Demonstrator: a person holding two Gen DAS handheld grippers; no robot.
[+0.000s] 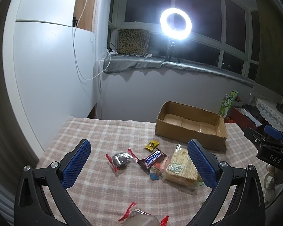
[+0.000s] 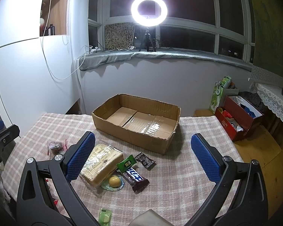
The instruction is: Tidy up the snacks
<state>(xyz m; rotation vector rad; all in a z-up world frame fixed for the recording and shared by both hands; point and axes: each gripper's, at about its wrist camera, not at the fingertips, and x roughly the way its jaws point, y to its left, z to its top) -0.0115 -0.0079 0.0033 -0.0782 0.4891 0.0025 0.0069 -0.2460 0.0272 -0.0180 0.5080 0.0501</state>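
An open, empty cardboard box (image 1: 190,127) (image 2: 135,120) stands at the back of the checked tablecloth (image 1: 103,131) (image 2: 188,169). In front of it lie loose snacks: a Snickers bar (image 1: 152,160) (image 2: 134,177), a wrapped bread pack (image 1: 181,165) (image 2: 101,164), a dark red-ended candy (image 1: 121,159) (image 2: 55,146), a small yellow packet (image 1: 151,144), a green packet (image 2: 126,163) and a dark wrapped candy (image 2: 145,160). My left gripper (image 1: 139,162) is open above the pile. My right gripper (image 2: 142,157) is open above the snacks.
A red-ended candy (image 1: 141,213) lies near the front edge. A green packet (image 2: 104,215) lies at the front. A red box (image 2: 237,118) and a green bag (image 2: 219,94) stand on the floor to the right. A ring light (image 2: 149,7) is on the sill.
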